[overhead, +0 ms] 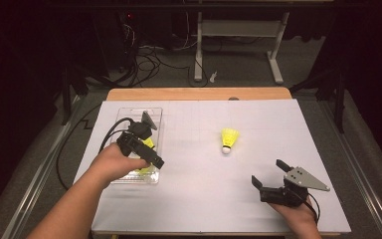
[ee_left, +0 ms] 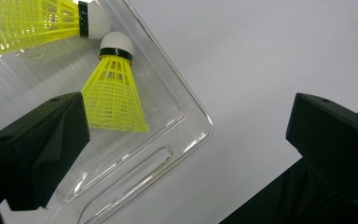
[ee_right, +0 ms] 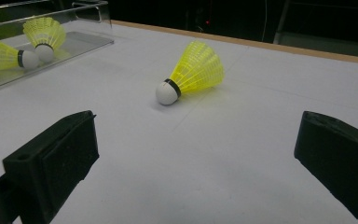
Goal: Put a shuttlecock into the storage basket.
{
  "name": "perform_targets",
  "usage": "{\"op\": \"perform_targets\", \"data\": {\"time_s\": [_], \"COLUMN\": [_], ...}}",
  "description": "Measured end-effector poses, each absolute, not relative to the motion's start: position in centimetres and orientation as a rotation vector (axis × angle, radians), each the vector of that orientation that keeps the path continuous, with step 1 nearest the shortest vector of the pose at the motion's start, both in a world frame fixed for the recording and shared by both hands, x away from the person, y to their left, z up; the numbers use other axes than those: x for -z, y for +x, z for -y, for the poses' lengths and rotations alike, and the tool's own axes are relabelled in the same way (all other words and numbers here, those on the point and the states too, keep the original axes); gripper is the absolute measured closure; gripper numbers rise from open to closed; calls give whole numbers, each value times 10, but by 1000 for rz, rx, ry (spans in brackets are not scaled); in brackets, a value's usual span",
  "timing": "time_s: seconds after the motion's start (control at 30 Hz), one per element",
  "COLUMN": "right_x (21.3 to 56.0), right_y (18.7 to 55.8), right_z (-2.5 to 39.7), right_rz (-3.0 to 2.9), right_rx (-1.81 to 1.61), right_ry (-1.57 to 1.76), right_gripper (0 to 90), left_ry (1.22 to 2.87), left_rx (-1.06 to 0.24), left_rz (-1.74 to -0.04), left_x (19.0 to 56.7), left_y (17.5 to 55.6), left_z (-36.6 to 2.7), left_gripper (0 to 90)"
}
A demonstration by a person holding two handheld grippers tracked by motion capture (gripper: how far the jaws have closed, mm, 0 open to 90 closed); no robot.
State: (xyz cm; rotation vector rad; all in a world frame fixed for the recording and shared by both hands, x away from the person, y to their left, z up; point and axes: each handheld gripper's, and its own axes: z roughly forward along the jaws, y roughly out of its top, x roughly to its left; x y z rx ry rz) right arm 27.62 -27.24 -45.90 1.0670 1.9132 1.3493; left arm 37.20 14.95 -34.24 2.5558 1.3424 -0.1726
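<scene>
Over tray (overhead: 122, 112), our left gripper (overhead: 146, 142) spread, empty. Right gripper (overhead: 268, 175) spread too; we line up on shuttlecock (overhead: 229, 140), pinch cork gently.

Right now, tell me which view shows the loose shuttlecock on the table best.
The right gripper view: the loose shuttlecock lies large and sharp on its side, ahead of the open right hand-held gripper. The high view shows it small on the white table. The left gripper view looks instead at two shuttlecocks in the clear tray.
</scene>
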Motion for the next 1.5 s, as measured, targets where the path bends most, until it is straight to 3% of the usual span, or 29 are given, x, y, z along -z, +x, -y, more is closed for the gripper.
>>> {"op": "perform_targets", "data": {"time_s": [0.83, 1.5], "right_x": [460, 452], "right_y": [273, 290], "right_z": [271, 239], "right_rz": [-1910, -1936], "right_rx": [-1343, -1248], "right_ry": [1083, 1133], "right_gripper": [3, 3], "left_ry": [2576, 2594], "left_rx": [151, 175], "left_rz": [-1307, -1271], "left_x": [337, 343], "left_y": [372, 372], "left_z": [-130, -122], "left_gripper": [8, 8]}}
